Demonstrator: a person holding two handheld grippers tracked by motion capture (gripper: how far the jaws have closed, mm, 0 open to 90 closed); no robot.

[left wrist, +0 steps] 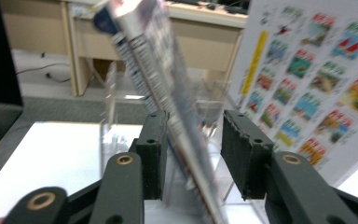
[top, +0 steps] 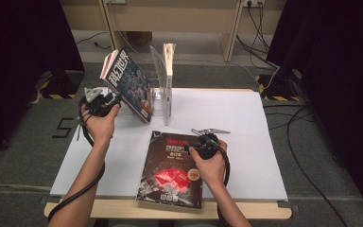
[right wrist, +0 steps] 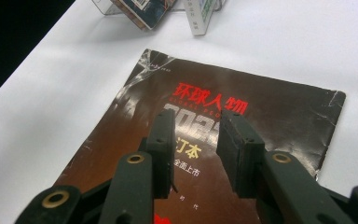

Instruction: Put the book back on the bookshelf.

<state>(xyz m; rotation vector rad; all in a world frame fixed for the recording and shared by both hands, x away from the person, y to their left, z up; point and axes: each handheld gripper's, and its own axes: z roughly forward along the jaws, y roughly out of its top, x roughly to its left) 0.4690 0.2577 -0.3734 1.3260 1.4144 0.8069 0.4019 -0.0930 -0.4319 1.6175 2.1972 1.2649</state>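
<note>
- The left gripper (top: 109, 100) is seen at the spine edge of a blue-covered magazine (top: 131, 85), which leans steeply against the clear acrylic book stand (top: 159, 71) at the table's far left. In the left gripper view its jaws stand apart around the magazine's edge (left wrist: 168, 93), one pad just beside it, the other clear. With no grip, the magazine is judged liable to slide down or topple off the stand.
- A thin upright magazine (top: 169, 80) in the same stand could be knocked if the leaning one shifts.
- The right gripper (top: 199, 147) rests over the dark thick magazine (top: 170, 175) lying flat at the near edge of the white table (top: 255, 142); its jaws are partly open, holding nothing. Pressing could crease the cover.
</note>
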